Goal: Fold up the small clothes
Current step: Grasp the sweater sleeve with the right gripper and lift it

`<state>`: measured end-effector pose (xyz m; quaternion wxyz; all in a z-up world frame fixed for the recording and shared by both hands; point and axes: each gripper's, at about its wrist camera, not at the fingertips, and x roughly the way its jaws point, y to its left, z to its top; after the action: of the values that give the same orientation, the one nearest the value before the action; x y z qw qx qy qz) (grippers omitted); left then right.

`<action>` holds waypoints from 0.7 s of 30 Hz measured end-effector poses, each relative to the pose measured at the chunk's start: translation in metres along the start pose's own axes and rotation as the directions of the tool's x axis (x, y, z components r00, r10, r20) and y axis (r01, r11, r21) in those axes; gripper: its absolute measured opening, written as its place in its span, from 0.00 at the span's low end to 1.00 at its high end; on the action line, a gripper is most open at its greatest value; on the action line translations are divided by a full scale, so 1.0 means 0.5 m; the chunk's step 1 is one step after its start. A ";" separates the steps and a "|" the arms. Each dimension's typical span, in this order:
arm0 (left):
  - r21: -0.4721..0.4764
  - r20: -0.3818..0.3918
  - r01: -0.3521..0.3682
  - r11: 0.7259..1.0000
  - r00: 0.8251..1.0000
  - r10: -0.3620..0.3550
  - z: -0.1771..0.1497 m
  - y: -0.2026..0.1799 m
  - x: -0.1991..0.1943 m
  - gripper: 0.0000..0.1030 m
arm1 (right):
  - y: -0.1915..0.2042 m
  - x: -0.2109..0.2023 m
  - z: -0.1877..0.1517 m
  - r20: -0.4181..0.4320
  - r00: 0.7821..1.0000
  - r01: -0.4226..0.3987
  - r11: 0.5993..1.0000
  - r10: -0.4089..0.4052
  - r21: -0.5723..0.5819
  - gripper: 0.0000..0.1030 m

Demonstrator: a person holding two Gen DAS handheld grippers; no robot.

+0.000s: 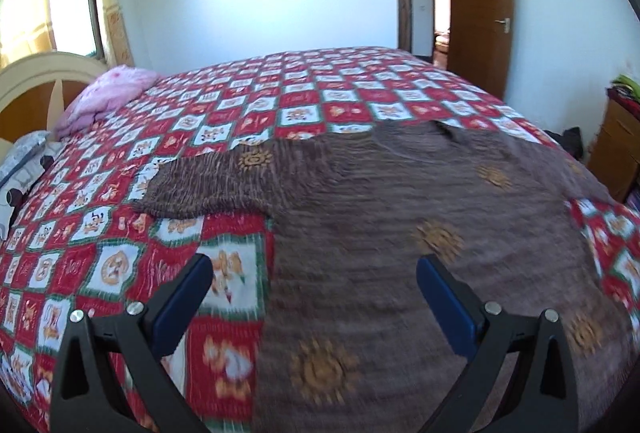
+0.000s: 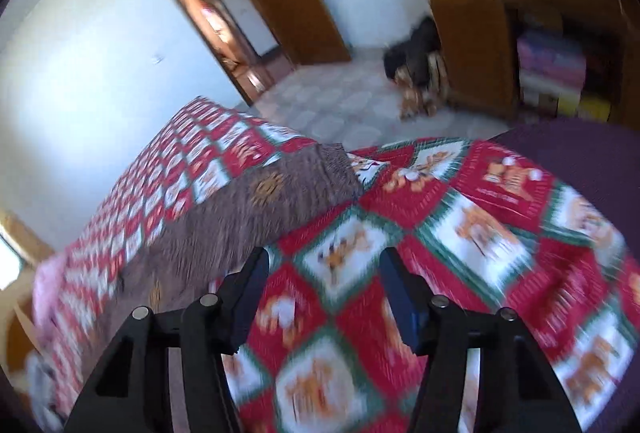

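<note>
Brown knit fills my left view: the sweater lies spread flat on the red checked bedspread, 1 sleeve stretched out toward the pillow side. My left tongs stand wide open above it, holding nothing, 1 finger over the bedspread and the other over the sweater body, straddling its side edge. Plenty of bare bedspread lies beyond the sweater toward the pink pillow and the far wall.

In the right view, blurred and tilted, my right tongs stand partly open, empty, above bare bedspread. The sweater lies off to their left, its edge just beside the left finger. This view alone shows the bed's corner, the floor past it and a wooden cabinet; the pillow is barely a pink smear here.
</note>
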<state>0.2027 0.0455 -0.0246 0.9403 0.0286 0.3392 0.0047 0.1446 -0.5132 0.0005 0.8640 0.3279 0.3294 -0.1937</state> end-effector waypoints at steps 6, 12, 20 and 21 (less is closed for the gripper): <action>-0.027 -0.017 -0.083 0.996 0.996 0.083 0.049 0.032 0.081 1.00 | -0.041 0.178 0.081 -0.105 0.994 0.011 0.980 0.011 0.200 0.57; -0.050 -0.061 -0.121 0.991 0.991 0.118 0.064 0.055 0.160 1.00 | -0.026 0.291 0.108 -0.164 0.984 0.102 0.976 -0.070 0.192 0.57; -0.133 -0.123 -0.112 0.985 0.988 0.096 0.044 0.079 0.232 1.00 | 0.032 0.322 0.110 -0.124 0.970 0.209 0.977 -0.211 -0.036 0.12; -0.120 -0.135 -0.113 0.986 0.986 0.097 0.036 0.075 0.241 1.00 | 0.035 0.321 0.109 -0.118 0.968 0.219 0.975 -0.223 -0.049 0.11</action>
<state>0.3074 0.0855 -0.0855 0.9148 -0.0137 0.3961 0.0778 0.2917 -0.5578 -0.0727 0.8209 0.2850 0.4197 -0.2622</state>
